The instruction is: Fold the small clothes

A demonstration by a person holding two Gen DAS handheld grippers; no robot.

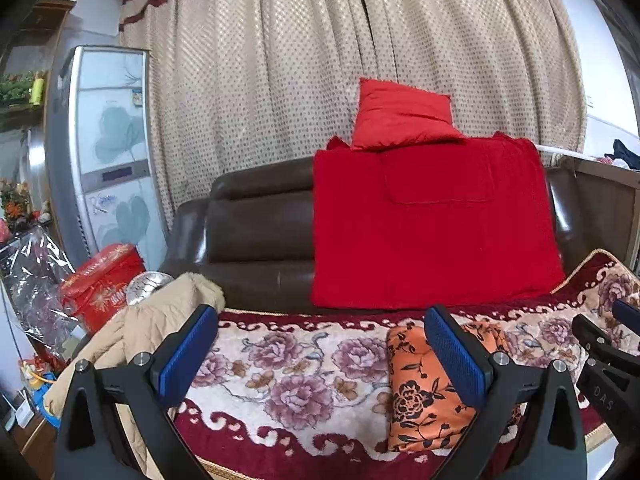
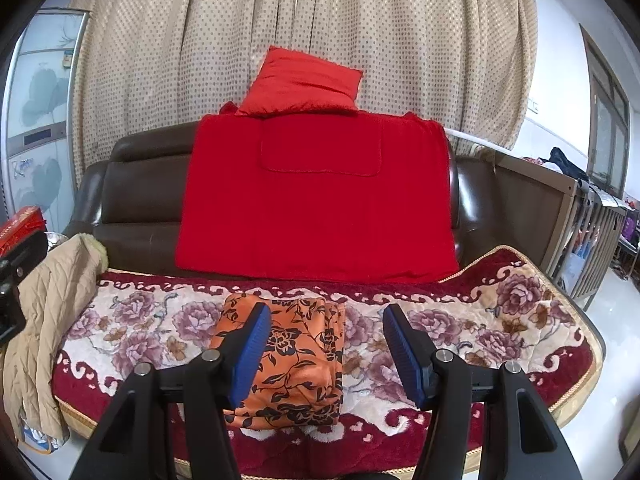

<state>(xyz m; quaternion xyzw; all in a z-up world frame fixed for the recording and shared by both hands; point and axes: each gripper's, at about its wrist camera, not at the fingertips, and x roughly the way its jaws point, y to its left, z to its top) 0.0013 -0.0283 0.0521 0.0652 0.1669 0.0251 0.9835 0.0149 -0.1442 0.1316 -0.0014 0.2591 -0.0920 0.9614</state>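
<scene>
Blue pads: ribbed blue facings line the fingers (image 2: 250, 354) of both black grippers, nothing pinched between them.
Right gripper (image 2: 326, 350): jaws stand apart, roughly half spread and empty, above the near part of the folded garment.
Left gripper (image 1: 322, 354): jaws wide apart and empty, over bare floral cover to the garment's left; its right finger overlaps the garment in view.
Garment: an orange cloth with black flowers (image 2: 298, 364), folded into a compact rectangle, lies flat on the seat, near the front edge.
Seat cover: a plush floral mat (image 2: 480, 320) with a dark red border covers the sofa seat.
Backrest: a red blanket (image 2: 316, 208) drapes over the brown leather sofa (image 2: 136, 200), a red cushion (image 2: 304, 84) on top.
Left end: a beige quilted jacket (image 2: 48, 308) slumps over the seat's edge.
Behind: dotted beige curtains (image 2: 280, 12).
</scene>
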